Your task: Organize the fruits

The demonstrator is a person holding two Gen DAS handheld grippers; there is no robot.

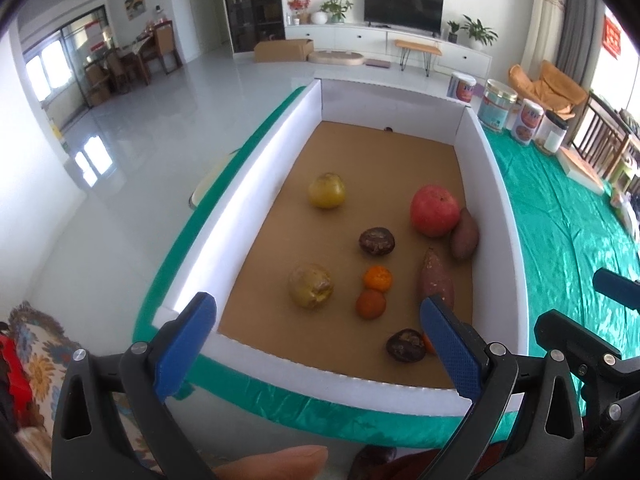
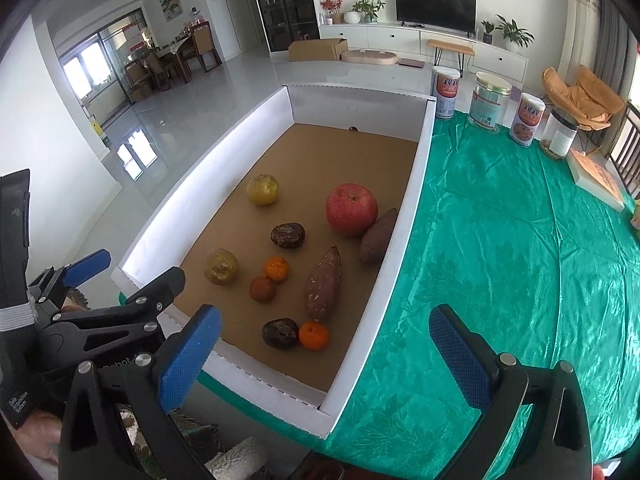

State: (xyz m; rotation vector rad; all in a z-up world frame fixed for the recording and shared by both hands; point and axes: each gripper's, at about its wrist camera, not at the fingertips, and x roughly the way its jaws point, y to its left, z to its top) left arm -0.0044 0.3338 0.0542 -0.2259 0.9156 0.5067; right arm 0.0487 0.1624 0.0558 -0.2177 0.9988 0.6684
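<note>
A white-walled box (image 1: 492, 184) with a brown floor holds the produce. Inside lie a red apple (image 1: 434, 211), two sweet potatoes (image 1: 436, 280) (image 1: 464, 234), two yellowish fruits (image 1: 327, 191) (image 1: 311, 286), two dark wrinkled fruits (image 1: 377, 241) (image 1: 405, 345) and small oranges (image 1: 377, 278). In the right wrist view the apple (image 2: 351, 210) and a third orange (image 2: 313, 335) show clearly. My left gripper (image 1: 317, 301) hovers open over the box's near edge. My right gripper (image 2: 325, 314) is open above the box's near right corner. Neither holds anything.
A shiny green tablecloth (image 2: 500, 260) covers the table to the right of the box. Several cans and jars (image 2: 490, 102) stand at the far right. The table's left edge drops to a glossy floor (image 1: 120, 140). A small dark item (image 1: 388, 129) lies by the box's far wall.
</note>
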